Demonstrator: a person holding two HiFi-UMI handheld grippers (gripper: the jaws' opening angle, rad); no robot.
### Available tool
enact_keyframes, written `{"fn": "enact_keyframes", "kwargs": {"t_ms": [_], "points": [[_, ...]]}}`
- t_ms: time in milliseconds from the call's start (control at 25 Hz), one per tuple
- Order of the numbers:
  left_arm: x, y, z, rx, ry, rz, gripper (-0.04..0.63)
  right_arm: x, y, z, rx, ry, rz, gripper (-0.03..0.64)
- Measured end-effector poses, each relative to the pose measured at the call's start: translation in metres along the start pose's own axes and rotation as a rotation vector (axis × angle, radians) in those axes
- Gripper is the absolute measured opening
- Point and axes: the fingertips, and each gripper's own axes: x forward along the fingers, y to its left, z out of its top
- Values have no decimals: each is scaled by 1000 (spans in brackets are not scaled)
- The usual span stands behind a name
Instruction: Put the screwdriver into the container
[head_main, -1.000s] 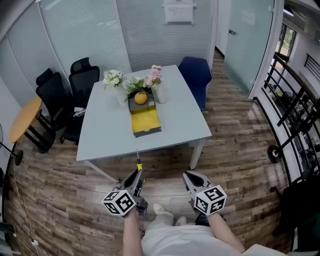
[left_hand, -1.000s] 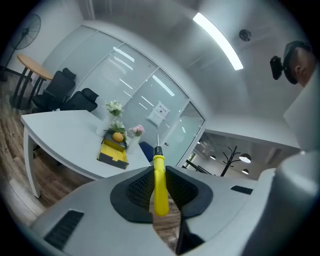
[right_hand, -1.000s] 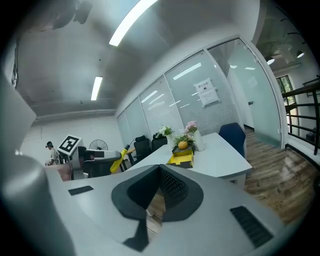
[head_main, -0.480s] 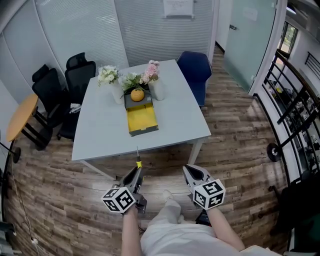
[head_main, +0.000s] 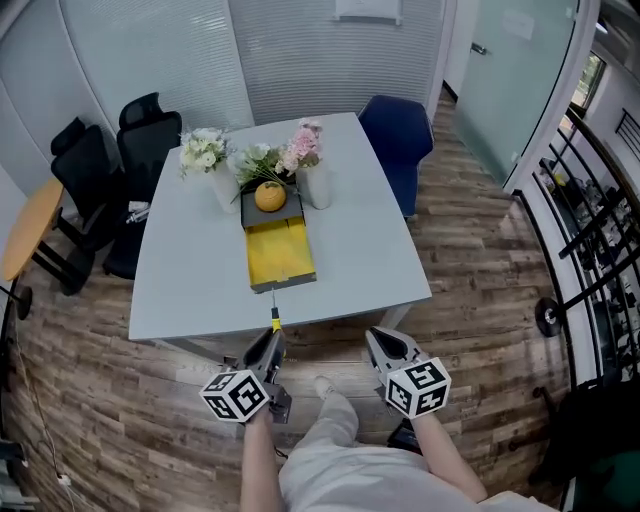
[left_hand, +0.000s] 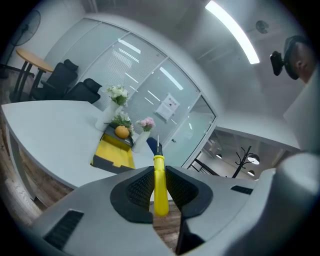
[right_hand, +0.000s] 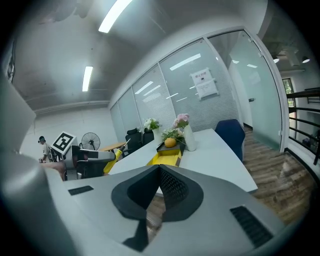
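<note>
- Wood-plank flooring (head_main: 480, 260) surrounds a pale grey table (head_main: 190, 270); glass partition walls with blinds close off the far side of the room.
- Left gripper (head_main: 271, 343): jaws are clamped on the yellow handle of the screwdriver (head_main: 275, 322). In the left gripper view the handle (left_hand: 160, 187) stands upright between the two ribbed pads (left_hand: 137, 187), and the metal shaft projects forward past the jaw tips.
- Right gripper (head_main: 385, 350): jaws are closed tip to tip with nothing between them, as the right gripper view (right_hand: 159, 170) shows. It is held beside the left gripper, level with it and apart from it.
- Both grippers are held over the floor, just short of the near table edge.
- Container (head_main: 280, 252): an open tray with a yellow interior and grey rim, lying flat on the table directly ahead of the left gripper, beyond the screwdriver tip. From the right gripper it lies ahead and to the left.
- An orange (head_main: 270, 196) rests at the container's far end, farthest from the grippers.
- Flower vases (head_main: 318, 185) stand just behind and beside that far end.
- A blue chair (head_main: 395, 140) stands at the far right corner of the table; black office chairs (head_main: 100, 170) stand on the left side.
</note>
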Motion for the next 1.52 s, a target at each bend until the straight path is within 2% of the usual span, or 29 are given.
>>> {"fn": "enact_keyframes", "kwargs": {"t_ms": [400, 680, 960, 1520], "points": [[106, 89, 80, -36, 23, 60, 71, 152, -43, 57, 0, 60, 40, 15], [161, 129, 109, -55, 45, 67, 71, 224, -69, 79, -3, 90, 43, 15], [180, 150, 113, -77, 62, 82, 71, 251, -74, 74, 7, 123, 58, 15], [183, 154, 124, -74, 41, 117, 71, 274, -71, 86, -15, 124, 120, 15]]}}
